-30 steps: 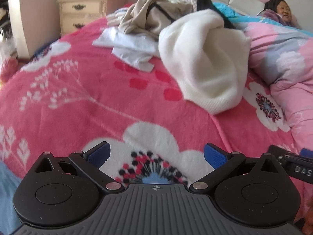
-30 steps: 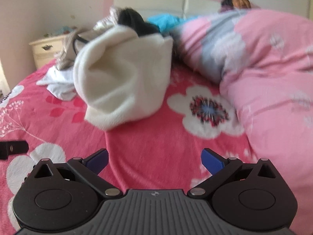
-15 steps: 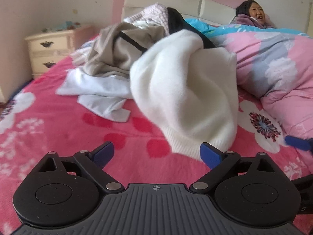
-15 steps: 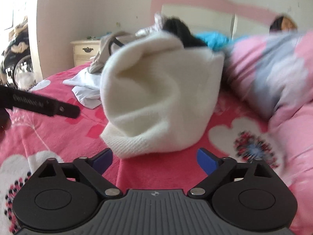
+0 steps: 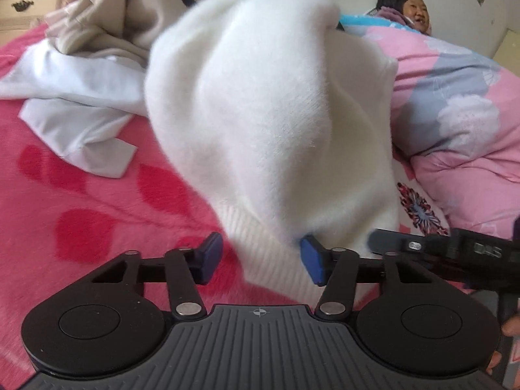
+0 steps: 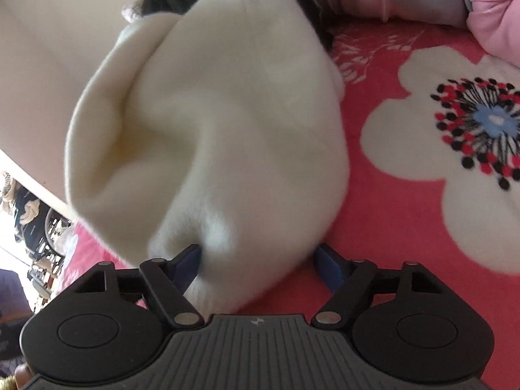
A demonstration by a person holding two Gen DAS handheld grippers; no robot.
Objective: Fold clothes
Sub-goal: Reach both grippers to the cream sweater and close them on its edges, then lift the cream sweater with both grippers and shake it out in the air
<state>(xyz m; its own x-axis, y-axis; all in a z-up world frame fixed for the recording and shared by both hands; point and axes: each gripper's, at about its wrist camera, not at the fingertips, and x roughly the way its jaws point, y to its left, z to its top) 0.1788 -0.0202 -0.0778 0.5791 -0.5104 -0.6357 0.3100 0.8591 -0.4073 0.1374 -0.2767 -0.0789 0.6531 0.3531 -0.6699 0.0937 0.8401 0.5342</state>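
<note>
In the left wrist view, a cream bedside cabinet with a dark drawer handle (image 5: 22,3) is cut off at the upper left corner. Below it, a beige garment with a black strap (image 5: 123,9) lies heaped over a crumpled white cloth (image 5: 74,97) on the pink fleece blanket with red and white flower print (image 5: 81,214). The fluffy white knit sweater with a ribbed hem (image 5: 269,123) fills the centre, its hem lying between the spread blue-padded fingers of the left gripper (image 5: 261,258), which are not pressed onto it. To the right, the right gripper (image 5: 438,248) reaches in at the hem; small raised lettering on its black body is too blurred to read. Beyond, a person lies under a pink and grey quilt (image 5: 455,104).

In the right wrist view, the same sweater (image 6: 221,136) hides most of the scene; its bunched hem sits between the right gripper's (image 6: 256,261) 2 fingers, the left pad against the fabric, the right pad partly hidden. The jaws stand wide. Motion blur softens the cloth.
</note>
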